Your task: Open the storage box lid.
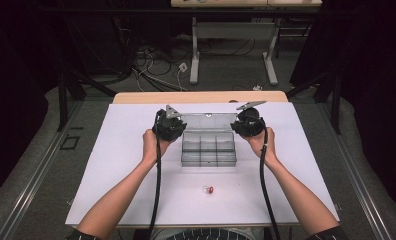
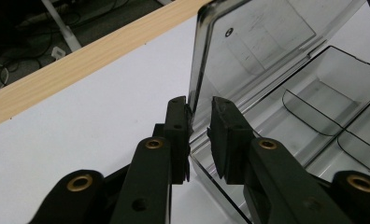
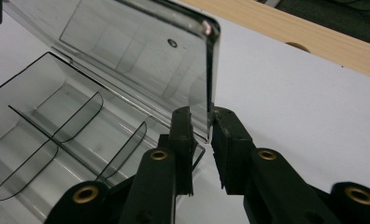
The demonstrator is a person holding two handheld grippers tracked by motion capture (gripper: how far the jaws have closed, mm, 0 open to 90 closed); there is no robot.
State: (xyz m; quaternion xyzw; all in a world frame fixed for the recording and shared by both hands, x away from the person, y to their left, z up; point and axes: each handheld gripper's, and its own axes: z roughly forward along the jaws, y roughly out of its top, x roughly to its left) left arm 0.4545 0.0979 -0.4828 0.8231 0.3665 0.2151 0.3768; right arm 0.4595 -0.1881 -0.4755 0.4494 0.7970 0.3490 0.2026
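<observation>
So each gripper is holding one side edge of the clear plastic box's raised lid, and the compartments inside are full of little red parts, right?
Not quite. The compartments of the clear plastic divided box are empty, as both gripper views show. The one small red piece lies on the white table, seen in the high view. The left gripper and right gripper do flank the raised lid.

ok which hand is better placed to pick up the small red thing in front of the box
Right, narrowly. The red thing lies just right of the box middle, nearer the right hand-held gripper. Both grippers, including the left hand-held gripper, straddle the lid edges, so either must let go first.
</observation>
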